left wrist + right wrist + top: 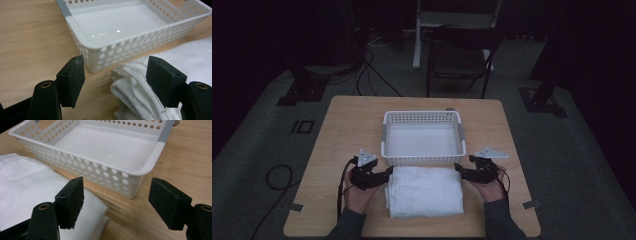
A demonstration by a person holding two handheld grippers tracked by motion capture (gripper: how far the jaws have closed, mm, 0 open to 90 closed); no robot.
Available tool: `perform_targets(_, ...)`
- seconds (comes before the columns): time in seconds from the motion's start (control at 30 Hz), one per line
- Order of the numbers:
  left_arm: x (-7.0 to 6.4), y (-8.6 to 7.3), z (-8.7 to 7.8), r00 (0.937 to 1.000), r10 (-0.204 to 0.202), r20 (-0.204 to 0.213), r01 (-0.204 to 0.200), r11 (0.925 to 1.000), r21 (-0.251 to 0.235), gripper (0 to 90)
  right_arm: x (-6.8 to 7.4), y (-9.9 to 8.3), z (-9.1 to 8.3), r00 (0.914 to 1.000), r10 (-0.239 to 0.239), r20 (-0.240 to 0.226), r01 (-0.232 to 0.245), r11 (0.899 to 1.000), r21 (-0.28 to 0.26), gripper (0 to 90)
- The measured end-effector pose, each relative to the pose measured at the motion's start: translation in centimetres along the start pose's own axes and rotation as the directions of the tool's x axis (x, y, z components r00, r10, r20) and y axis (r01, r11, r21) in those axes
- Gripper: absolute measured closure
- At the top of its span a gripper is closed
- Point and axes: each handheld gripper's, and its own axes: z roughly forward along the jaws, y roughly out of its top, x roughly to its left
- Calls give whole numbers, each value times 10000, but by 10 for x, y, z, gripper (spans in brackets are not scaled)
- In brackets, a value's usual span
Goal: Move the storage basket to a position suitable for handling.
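Observation:
A folded white towel (425,192) lies on the wooden table (337,135), just in front of an empty white perforated basket (422,159). My left gripper (387,174) is at the towel's left edge and stands open. In the left gripper view the towel's layered corner (135,87) lies between the jaws, and the basket (120,47) is close ahead. My right gripper (458,170) is at the towel's right far corner, also open. In the right gripper view the towel (30,187) lies under the left jaw, with the basket (105,173) ahead and bare table between the jaws.
A dark chair (459,55) and a white stand (417,35) are on the floor beyond the table. Cables (372,75) run across the floor at the back left. Bare wood lies to the left and right of the basket.

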Motion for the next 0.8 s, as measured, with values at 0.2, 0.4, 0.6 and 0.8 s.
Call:
perform_targets(0.2,-2,-8,-3,9999,-64,117,64,10000,16,309,4,-7,0,9998,42,-214,-40,10000,80,261)
perform_targets(0.4,-4,-11,-8,9994,-181,287,184,9998,-76,308,10,-11,0,9996,-89,-253,94,9998,191,235)
perform_targets(0.6,-14,-11,-16,9987,-44,516,55,9998,-211,292,16,-18,-2,9989,-249,-404,263,9991,338,224)
perform_targets(0.8,-26,-18,-16,9985,101,535,-99,9999,-34,232,21,-31,-3,9984,-219,-518,264,9957,888,213)
